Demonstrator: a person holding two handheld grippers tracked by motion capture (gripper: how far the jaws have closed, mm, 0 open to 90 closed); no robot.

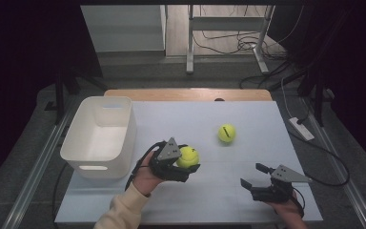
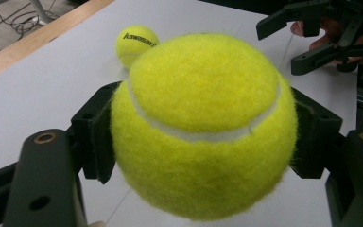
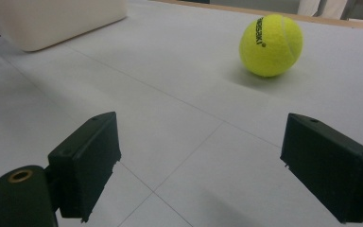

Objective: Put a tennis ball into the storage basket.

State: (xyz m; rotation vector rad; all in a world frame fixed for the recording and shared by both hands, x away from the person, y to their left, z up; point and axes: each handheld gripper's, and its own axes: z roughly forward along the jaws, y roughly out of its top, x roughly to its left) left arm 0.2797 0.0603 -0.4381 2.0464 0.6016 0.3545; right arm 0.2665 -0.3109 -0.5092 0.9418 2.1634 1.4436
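Observation:
My left gripper [image 1: 188,162] is shut on a yellow tennis ball [image 1: 188,156], held just above the white table near its middle. In the left gripper view that held ball [image 2: 203,123] sits large between the two black jaws, both pads pressing its sides. A second tennis ball [image 1: 227,133] with black lettering lies on the table farther back and to the right; this loose ball [image 3: 271,45] also appears ahead of the right jaws. My right gripper [image 1: 253,175] rests open near the front right of the table, nothing between its fingers.
A white plastic bin [image 1: 100,136] stands at the table's left side, with nothing in it that I can see. The table top [image 1: 248,114] has a wooden strip along its far edge. Cables and a power strip [image 1: 301,128] lie off the right side.

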